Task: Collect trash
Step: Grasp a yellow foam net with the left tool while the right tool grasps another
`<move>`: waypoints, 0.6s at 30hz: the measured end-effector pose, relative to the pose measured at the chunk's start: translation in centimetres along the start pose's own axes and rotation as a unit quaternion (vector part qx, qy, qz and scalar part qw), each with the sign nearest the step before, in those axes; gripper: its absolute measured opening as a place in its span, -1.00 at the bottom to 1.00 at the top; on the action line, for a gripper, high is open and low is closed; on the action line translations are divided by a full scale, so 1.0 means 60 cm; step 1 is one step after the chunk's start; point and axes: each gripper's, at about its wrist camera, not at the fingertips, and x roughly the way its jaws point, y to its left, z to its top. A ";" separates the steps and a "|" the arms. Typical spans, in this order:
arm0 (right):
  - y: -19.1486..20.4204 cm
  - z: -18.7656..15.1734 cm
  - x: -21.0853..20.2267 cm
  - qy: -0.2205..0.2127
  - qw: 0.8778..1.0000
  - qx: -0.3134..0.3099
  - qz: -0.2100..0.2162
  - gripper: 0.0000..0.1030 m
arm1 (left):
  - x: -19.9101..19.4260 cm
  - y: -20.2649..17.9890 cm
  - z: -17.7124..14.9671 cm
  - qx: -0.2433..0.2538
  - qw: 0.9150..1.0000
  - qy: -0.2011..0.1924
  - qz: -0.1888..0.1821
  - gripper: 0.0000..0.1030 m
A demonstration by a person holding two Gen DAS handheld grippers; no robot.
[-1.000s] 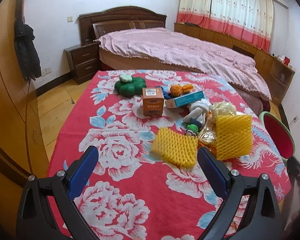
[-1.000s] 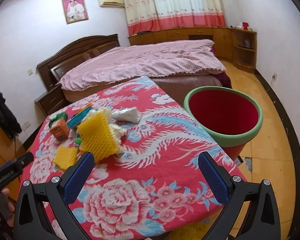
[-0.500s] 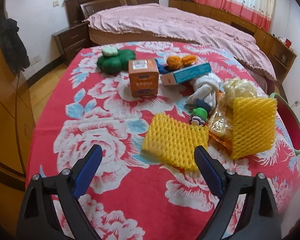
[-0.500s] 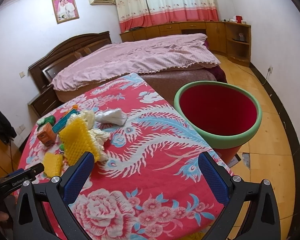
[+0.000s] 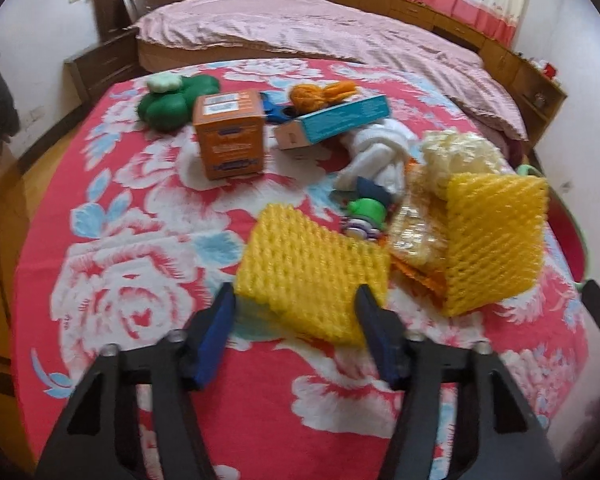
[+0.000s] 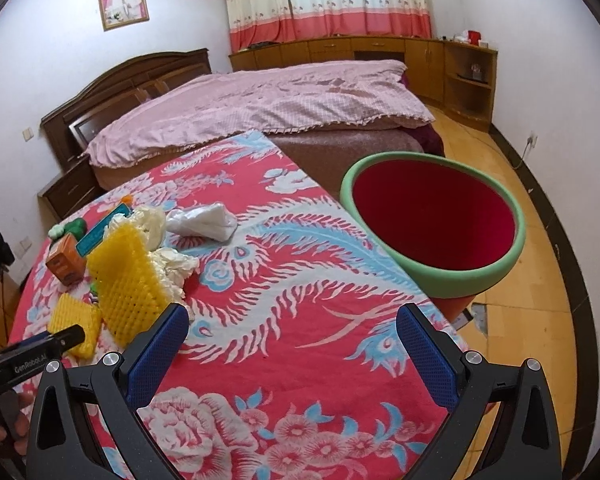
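Left wrist view — the left gripper (image 5: 296, 308) points down at a table under a red cloth with white and blue flowers (image 5: 140, 272). Its jaws are closing around the near edge of a flat yellow foam fruit net (image 5: 312, 272); the net lies between the blue pads (image 5: 216, 332), but contact cannot be told through the blur. Just right of it a second yellow foam net (image 5: 496, 240) stands upright against a crinkled gold wrapper (image 5: 416, 236) and a pale cream foam net (image 5: 460, 152). Further back: an orange cardboard box (image 5: 230, 134) with white labels, print too blurred to read; a long teal carton (image 5: 336, 122) lying on its side; a white knotted cloth (image 5: 380, 152); a small green toy (image 5: 366, 212); an orange woolly ball (image 5: 320, 94); a green clover-shaped cushion (image 5: 168, 104).

Right wrist view — the right gripper (image 6: 292, 344) hangs over bare cloth, jaws wide apart, nothing between them. Beside the table's right edge stands a round bin, green rim and red inside (image 6: 432, 216); the part of its interior that shows holds nothing. Only this view shows the bin whole, a clear plastic bag (image 6: 204, 222) on the cloth, and the other gripper's black body at lower left, lettered "GenRobot.AI". A framed photo (image 6: 123, 1) hangs on the wall.
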 end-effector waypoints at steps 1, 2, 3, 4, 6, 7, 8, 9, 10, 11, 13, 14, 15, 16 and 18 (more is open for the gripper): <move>0.002 0.000 0.000 -0.003 1.000 0.000 -0.004 1.00 | -0.001 -0.003 0.000 0.001 1.000 0.000 -0.010 -0.10; 0.005 0.001 0.001 -0.006 1.000 0.000 -0.009 1.00 | -0.002 -0.005 0.000 0.004 1.000 -0.001 -0.016 -0.16; 0.008 0.001 0.001 -0.007 1.000 -0.002 -0.011 1.00 | -0.003 -0.006 0.000 0.007 1.000 -0.002 -0.021 -0.28; 0.012 0.002 0.003 -0.009 1.000 -0.004 -0.003 1.00 | -0.003 -0.008 0.001 0.010 1.000 -0.003 -0.028 -0.42; 0.019 0.004 0.007 0.001 1.000 -0.007 0.006 1.00 | -0.003 -0.008 0.002 0.013 0.999 -0.003 -0.046 -0.62; 0.024 0.005 0.009 0.006 1.000 -0.007 0.002 1.00 | -0.004 -0.009 0.002 0.014 0.998 -0.003 -0.055 -0.74; 0.029 0.006 0.011 0.009 1.000 -0.008 0.000 1.00 | -0.005 -0.008 0.003 0.013 0.998 -0.004 -0.066 -0.76; 0.036 0.007 0.014 0.015 1.000 -0.011 0.004 1.00 | -0.008 -0.006 0.004 0.013 0.997 -0.008 -0.071 -0.77; 0.041 0.009 0.016 0.017 1.000 -0.011 0.012 1.00 | -0.011 -0.004 0.007 0.015 0.997 -0.013 -0.073 -0.77; 0.047 0.010 0.016 0.019 0.999 -0.011 0.023 1.00 | -0.017 0.000 0.010 0.017 0.997 -0.023 -0.072 -0.78; 0.063 0.012 0.017 0.023 0.999 -0.018 0.032 1.00 | -0.030 0.011 0.016 0.018 0.997 -0.039 -0.071 -0.78; 0.074 0.013 0.019 0.024 0.999 -0.027 0.031 1.00 | -0.036 0.018 0.020 0.018 0.996 -0.048 -0.068 -0.78; 0.087 0.013 0.023 0.027 0.999 -0.037 0.029 1.00 | -0.043 0.024 0.024 0.019 0.996 -0.057 -0.064 -0.78; 0.097 0.013 0.029 0.032 0.998 -0.045 0.028 1.00 | -0.048 0.030 0.029 0.020 0.996 -0.064 -0.060 -0.78; 0.115 0.010 0.041 0.043 0.997 -0.053 0.032 1.00 | -0.057 0.045 0.036 0.020 0.995 -0.078 -0.054 -0.78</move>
